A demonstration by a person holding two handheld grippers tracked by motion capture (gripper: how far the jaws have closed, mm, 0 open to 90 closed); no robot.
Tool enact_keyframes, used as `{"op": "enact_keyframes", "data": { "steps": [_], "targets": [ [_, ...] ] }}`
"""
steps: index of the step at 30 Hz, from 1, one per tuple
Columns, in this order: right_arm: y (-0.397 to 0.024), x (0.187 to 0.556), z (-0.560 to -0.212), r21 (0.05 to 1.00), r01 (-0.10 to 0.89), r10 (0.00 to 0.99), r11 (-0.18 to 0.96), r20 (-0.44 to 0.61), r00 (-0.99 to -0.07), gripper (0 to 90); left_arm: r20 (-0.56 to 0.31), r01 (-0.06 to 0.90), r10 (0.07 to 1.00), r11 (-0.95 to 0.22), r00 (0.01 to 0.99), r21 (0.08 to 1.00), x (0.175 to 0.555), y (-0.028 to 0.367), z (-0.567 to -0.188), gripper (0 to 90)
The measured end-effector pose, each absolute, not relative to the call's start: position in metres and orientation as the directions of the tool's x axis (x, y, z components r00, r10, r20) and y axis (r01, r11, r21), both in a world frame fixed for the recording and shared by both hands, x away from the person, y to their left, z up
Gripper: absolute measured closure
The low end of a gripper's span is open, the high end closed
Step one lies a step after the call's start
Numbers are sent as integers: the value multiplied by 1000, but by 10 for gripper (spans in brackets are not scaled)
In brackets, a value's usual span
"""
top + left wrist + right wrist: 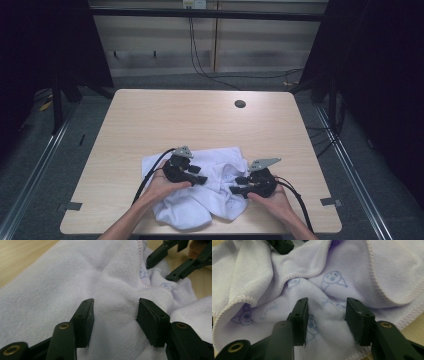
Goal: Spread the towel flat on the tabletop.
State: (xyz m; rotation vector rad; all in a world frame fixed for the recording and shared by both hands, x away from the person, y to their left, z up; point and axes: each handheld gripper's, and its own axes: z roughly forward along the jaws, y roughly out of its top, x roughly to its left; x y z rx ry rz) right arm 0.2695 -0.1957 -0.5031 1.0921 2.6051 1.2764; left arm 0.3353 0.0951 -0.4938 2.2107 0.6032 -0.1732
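We see the pale wood tabletop (150,115) carrying a crumpled white towel (210,195) near its front edge. Our left gripper (115,312) and right gripper (325,315) hover over the towel's folds, fingers apart, clamping nothing.

Table (150,120): light wood top, rounded corners, dark round hole (240,104) near far right. White towel (215,197) lies crumpled on near middle, faint blue drawings on it, one edge close to near rim. Rest of top bare.
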Motion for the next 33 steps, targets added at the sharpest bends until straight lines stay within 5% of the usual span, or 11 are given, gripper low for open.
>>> {"op": "enact_keyframes", "data": {
  "steps": [2,4,9,22,33],
  "targets": [
    [-195,269,-503,701,576,610,420,252,-751,685,-326,483,363,-556,873,676,335,94,-495,497],
    [-194,270,-504,699,575,604,425,254,-755,810,-300,446,335,-580,893,682,330,92,-493,685],
    [-198,273,-500,675,604,628,424,262,-733,863,-318,452,334,-492,887,743,330,106,-478,852],
    [-247,284,-470,743,632,715,220,318,-623,866,-354,479,428,-231,831,847,330,175,-434,865],
    [-291,287,-410,836,541,766,93,287,-575,868,-331,397,492,-32,805,917,325,219,-388,868]
  ]
}}
